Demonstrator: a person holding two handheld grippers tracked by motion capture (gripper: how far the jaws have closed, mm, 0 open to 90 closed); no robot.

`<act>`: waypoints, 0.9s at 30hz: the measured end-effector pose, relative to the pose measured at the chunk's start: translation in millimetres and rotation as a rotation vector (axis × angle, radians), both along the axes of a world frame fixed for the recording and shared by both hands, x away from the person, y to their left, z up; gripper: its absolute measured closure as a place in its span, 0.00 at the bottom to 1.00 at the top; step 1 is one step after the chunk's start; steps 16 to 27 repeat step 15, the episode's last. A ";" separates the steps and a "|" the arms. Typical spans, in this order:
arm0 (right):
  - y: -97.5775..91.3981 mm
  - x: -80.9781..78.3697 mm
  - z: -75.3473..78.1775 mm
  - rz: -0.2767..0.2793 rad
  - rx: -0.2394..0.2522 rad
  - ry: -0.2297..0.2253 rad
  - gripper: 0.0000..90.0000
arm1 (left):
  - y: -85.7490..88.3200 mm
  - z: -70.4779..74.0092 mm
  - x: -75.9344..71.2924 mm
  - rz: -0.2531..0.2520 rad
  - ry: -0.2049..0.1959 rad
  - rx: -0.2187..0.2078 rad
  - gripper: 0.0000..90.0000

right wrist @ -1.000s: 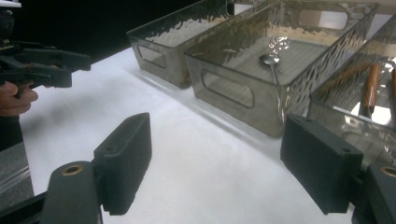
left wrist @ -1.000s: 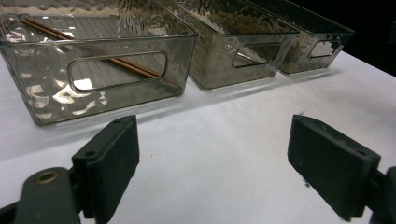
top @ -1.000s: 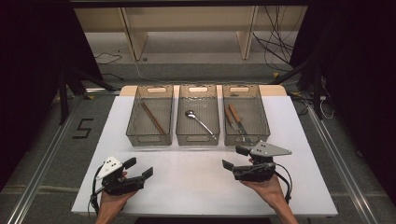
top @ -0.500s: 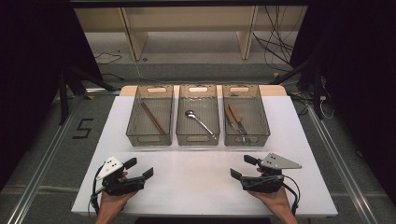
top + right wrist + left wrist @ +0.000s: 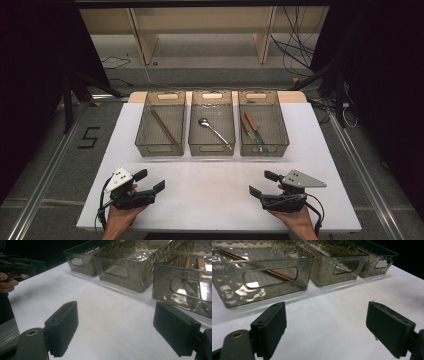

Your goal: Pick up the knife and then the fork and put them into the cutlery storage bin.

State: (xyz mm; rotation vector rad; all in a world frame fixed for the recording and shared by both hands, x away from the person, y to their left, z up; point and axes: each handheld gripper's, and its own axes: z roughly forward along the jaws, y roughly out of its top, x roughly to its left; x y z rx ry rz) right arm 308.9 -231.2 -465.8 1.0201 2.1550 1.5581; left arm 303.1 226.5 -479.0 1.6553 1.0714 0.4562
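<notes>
Low over the near edge of the white table: left gripper and right gripper, both spread wide with nothing between the jaws, the right's having just been opening. Farther back, side by side: left bin with chopsticks, middle bin with spoon, right bin with wooden-handled knives.

Light falls from above on the white table, bright at centre; surroundings at 9 and 3 o'clock stay black. Glare ripples on the clear bins. Near tool pads are soft.
</notes>
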 end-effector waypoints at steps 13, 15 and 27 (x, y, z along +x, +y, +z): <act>-0.4 0.9 -0.3 -0.005 -0.001 0.002 0.23 | -0.7 -0.2 0.4 0.000 0.002 -0.002 0.18; -0.6 1.0 -0.5 -0.006 -0.003 0.004 0.23 | -1.0 -0.1 0.5 0.000 0.001 -0.002 0.18; -0.6 1.0 -0.5 -0.006 -0.003 0.004 0.23 | -1.0 -0.1 0.5 0.000 0.001 -0.002 0.18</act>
